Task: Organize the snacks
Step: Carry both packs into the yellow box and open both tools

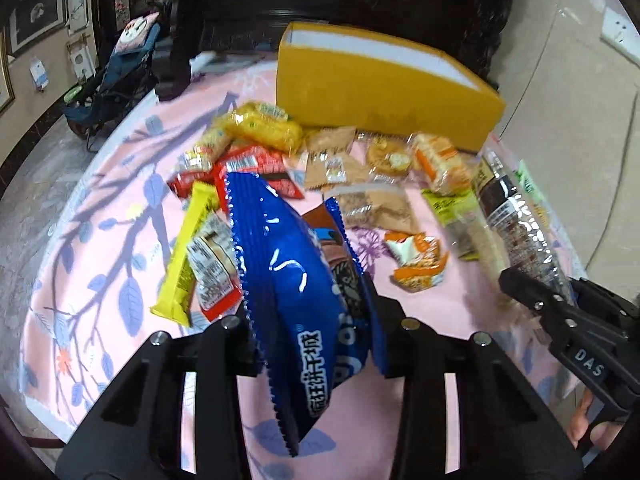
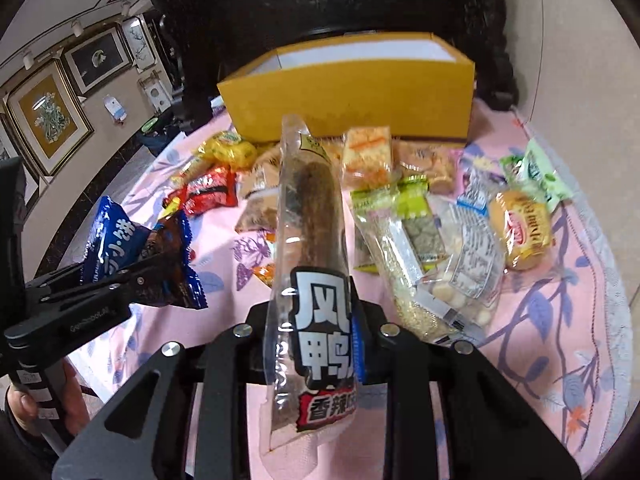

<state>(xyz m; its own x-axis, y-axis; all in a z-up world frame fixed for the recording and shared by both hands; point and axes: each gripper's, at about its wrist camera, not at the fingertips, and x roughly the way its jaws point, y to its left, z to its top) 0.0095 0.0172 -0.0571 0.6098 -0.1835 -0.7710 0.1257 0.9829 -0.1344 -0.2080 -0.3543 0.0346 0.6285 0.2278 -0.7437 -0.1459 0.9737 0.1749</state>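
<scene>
1. The left gripper [image 1: 316, 344] has its fingers [image 1: 232, 344] pressed in on a blue biscuit bag [image 1: 288, 272], gripped low on its body, with the crimped top edge sticking up above the worktop [image 1: 100, 240].
2. That bag looks puffed and light. It should give under pressure and the biscuits inside may crack, so I would take hold at the crimped seam rather than across the belly.
3. The right gripper [image 2: 316, 344] is closed almost fully on a long clear packet [image 2: 308, 240] of dark meat stick, held near its printed lower end, the rest standing up over the snack pile.
4. This packet is glossy film, likely slippery, yet its stick gives it some stiffness. A hold this near the end may let it swing.
5. The yellow box [image 2: 348, 96] stands open at the worktop's far edge, just behind the loose snacks [image 2: 440, 240]. It seems the place to drop both.
</scene>
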